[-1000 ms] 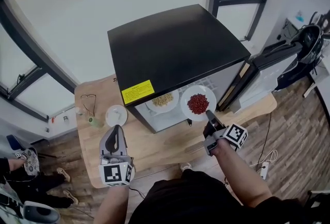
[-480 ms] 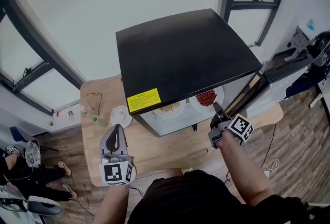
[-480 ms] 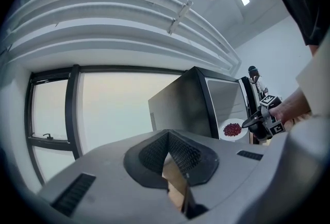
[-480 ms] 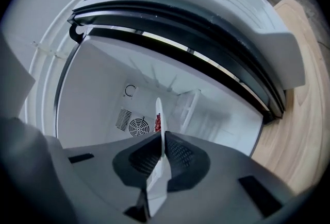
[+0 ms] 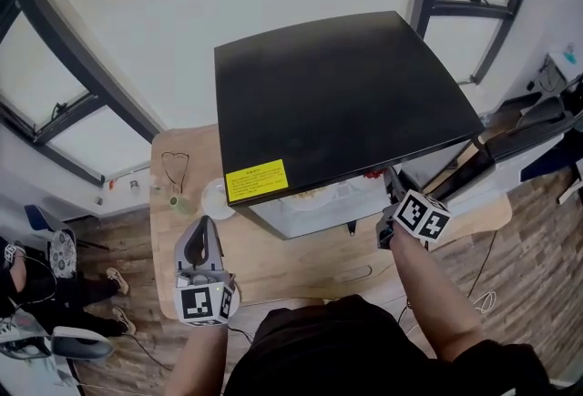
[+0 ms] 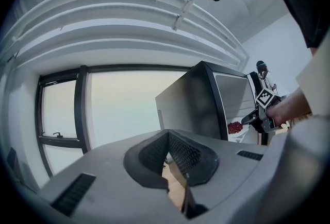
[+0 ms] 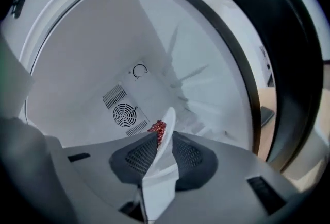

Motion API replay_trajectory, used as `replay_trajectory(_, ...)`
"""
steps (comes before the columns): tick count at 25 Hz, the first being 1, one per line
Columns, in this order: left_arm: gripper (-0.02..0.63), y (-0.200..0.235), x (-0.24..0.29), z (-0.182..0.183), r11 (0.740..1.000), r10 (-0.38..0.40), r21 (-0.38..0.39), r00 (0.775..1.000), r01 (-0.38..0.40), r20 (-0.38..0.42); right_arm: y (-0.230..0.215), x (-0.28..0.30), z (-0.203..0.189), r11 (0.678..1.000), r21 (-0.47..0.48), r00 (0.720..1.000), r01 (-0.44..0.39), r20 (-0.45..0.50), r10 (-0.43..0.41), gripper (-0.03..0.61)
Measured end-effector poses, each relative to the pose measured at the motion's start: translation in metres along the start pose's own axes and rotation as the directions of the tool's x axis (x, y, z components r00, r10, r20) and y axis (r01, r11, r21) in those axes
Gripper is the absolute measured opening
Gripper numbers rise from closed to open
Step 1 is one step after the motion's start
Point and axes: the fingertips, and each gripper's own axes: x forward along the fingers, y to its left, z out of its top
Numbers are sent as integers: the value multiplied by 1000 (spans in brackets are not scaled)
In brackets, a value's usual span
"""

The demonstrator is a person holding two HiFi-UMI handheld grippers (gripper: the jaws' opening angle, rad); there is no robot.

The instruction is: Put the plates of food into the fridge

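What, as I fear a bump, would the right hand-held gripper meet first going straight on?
Probably the fridge's back wall, near the fan vent; depth is unclear. The right hand-held gripper has just been opening its jaws, with the plate of red food between them.

fridge mouth: fridge (image 5: 346, 103) stands open at the front, gap under its black top reachable from the table (image 5: 291, 262) side
inside: white walls, pretty roomy back to the fan vent (image 7: 124, 112); plate of red food (image 7: 166, 130) sits mid-way
right flank: open door (image 5: 519, 128) sticks out, blocks it
left flank: small white dish (image 5: 215, 198), glasses (image 5: 175, 165) in the way
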Motion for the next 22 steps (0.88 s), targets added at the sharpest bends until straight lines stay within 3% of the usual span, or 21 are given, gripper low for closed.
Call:
replay_trajectory(3,5,-1,-2,-2,1000,20,1,1000,-20,-9,-8,8,1,988,-141,997,70,-25,-74,114)
replay_trajectory(6,5,-2,-7,-3,999,36,4,999,-36,-20,-15,12,-2,974,-192,991,118,-42,-128,122)
replay_trajectory(9,5,0,-11,-4,998,59,0,998,-59,-24,-25,8,-1,968,-194,986,157,-25,-165,124)
replay_trajectory(18,5,25,-35,-17,997,75,-31,997,-76,-31,-13,-24,-7,964,-192,982,184,84,-170,124)
replay_trajectory(22,3,32,-43,-18,999,32,-19,998,-33,-44,-4,-41,-21,967,-168,980,190,89,-177,124)
